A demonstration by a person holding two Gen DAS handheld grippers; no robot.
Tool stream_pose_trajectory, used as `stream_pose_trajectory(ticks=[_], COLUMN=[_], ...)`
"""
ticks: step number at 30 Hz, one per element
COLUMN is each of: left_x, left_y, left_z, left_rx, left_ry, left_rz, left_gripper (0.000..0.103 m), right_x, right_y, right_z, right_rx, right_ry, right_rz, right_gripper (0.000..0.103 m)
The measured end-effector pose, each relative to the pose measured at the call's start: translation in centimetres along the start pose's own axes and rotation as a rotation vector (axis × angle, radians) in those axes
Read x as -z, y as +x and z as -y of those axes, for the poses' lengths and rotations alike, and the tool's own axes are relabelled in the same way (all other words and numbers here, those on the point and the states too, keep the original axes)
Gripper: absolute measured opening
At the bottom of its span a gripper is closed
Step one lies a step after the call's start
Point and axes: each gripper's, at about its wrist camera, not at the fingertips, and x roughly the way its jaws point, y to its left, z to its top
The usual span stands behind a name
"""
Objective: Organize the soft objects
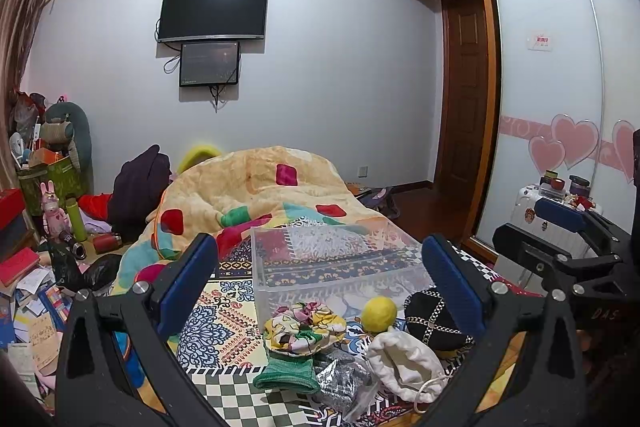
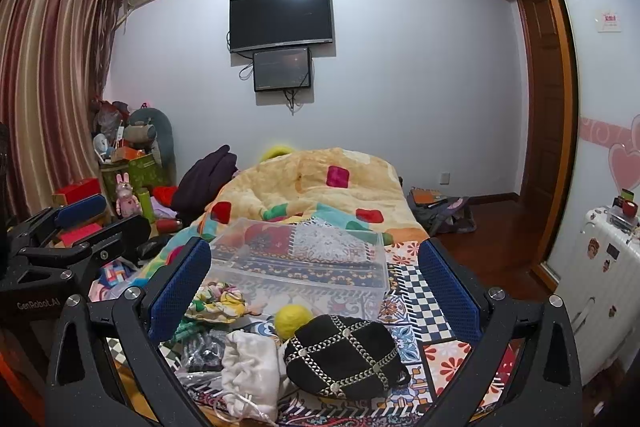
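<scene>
- The left gripper (image 1: 320, 283) is spread wide with nothing between its blue pads; the right gripper (image 2: 316, 291) is likewise wide open and empty, and both hover above the patterned bedspread (image 2: 420, 291).
- A clear plastic storage bin (image 1: 336, 259) stands just beyond both sets of fingers, apparently empty; judging by the task, it is the likely destination.
- The black quilted pouch with a gold chain lattice (image 2: 344, 355) lies below and between the right fingers. It looks padded and yielding, so a pinch across its plump middle should hold.
- The white drawstring cloth bag (image 1: 404, 363) sits low, towards the left gripper's right finger. It looks limp and light, so grip the gathered neck, not the loose cord.
- The yellow felt ball (image 1: 379, 313) lies just ahead of it, touching the black pouch. It may roll, so close squarely over its centre.
- The floral fabric scrunchie bundle (image 1: 304, 323) and the green knitted cloth (image 1: 286, 373) lie low near the centre. Both look floppy, so take a thick fold.
- The crinkly clear plastic bag with dark contents (image 1: 346, 383) looks slippery.
</scene>
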Motion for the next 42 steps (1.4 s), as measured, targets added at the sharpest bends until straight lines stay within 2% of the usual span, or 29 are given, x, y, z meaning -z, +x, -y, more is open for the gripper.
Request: stream_pose_trajectory(ticks=[42], left_x=[0.04], left_y=[-0.43], left_z=[0.38], left_rx=[0.002], left_ry=[0.02], left_rz=[0.006], left_gripper=[0.103], right_x=[0.19], right_y=[0.02], right_z=[-0.2], right_rx=[-0.007], right_ry=[0.0], right_rz=[0.009], right_gripper=[0.103])
